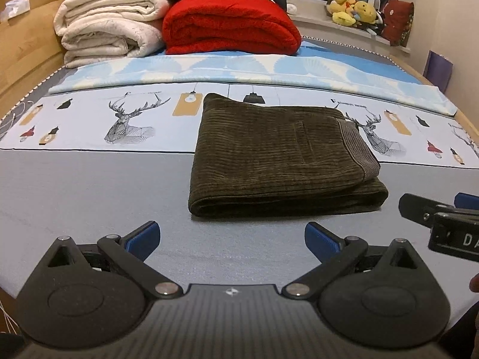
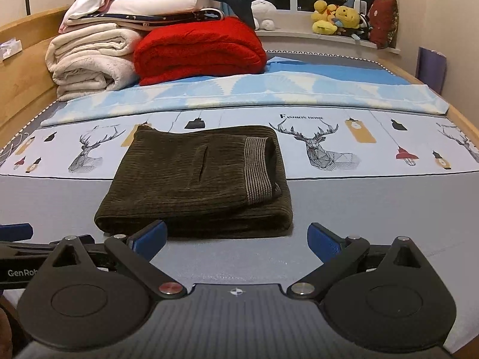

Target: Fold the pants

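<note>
— Left wrist view?
— My left claw [image 1: 232, 240] hangs spread wide and empty over the bed [image 1: 74, 185]; the folded pants [image 1: 278, 155] lie just beyond it, across the sheet's printed band.

— Right wrist view?
— My right claw [image 2: 236, 240] gapes, holding nothing, at the pants' [image 2: 194, 179] near fold, toward the bed's [image 2: 389, 209] near edge.

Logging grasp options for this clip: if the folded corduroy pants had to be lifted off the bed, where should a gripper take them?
Probably the thick folded edge of the corduroy pants nearest the open right gripper, approached low from the front. There the layers stack and bulge; the ribbed cuff side has loose ends.
</note>
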Action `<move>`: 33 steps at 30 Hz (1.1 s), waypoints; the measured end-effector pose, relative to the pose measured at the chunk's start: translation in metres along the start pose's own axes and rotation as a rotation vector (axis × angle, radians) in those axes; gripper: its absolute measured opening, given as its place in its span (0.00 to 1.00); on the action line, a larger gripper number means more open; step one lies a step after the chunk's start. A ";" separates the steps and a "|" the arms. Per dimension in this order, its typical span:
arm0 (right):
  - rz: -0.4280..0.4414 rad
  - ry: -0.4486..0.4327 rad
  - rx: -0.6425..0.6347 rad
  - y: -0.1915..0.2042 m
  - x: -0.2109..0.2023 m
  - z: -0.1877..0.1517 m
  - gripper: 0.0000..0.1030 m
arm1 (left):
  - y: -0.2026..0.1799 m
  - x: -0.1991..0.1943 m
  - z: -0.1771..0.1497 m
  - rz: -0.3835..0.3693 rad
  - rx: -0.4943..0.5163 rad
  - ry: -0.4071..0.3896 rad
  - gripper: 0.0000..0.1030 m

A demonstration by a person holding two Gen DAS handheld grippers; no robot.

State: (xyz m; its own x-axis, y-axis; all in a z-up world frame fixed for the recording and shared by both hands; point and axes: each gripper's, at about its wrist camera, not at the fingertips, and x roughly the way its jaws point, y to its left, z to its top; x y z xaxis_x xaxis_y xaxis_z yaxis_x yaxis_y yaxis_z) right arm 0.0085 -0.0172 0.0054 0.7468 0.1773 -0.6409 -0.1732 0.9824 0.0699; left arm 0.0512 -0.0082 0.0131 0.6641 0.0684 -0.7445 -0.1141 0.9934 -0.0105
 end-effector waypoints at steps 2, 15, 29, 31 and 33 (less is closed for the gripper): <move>0.002 0.003 -0.007 0.002 0.001 0.000 0.97 | -0.001 0.000 0.000 -0.003 0.002 -0.002 1.00; 0.004 -0.002 -0.046 0.009 0.001 0.000 0.97 | -0.003 0.003 0.000 -0.013 0.009 -0.004 1.00; 0.004 -0.004 -0.049 0.010 0.001 0.000 0.97 | -0.005 0.002 -0.001 -0.014 0.019 -0.007 1.00; 0.004 -0.004 -0.049 0.011 0.001 0.001 0.97 | -0.005 0.003 -0.001 -0.013 0.019 -0.006 1.00; 0.002 -0.004 -0.047 0.011 0.001 0.001 0.97 | -0.004 0.003 -0.001 -0.013 0.017 -0.005 1.00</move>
State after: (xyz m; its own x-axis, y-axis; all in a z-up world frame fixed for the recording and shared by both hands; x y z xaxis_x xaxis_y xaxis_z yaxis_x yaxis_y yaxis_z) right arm 0.0076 -0.0060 0.0062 0.7491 0.1800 -0.6375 -0.2052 0.9781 0.0351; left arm 0.0529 -0.0126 0.0104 0.6692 0.0556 -0.7410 -0.0924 0.9957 -0.0088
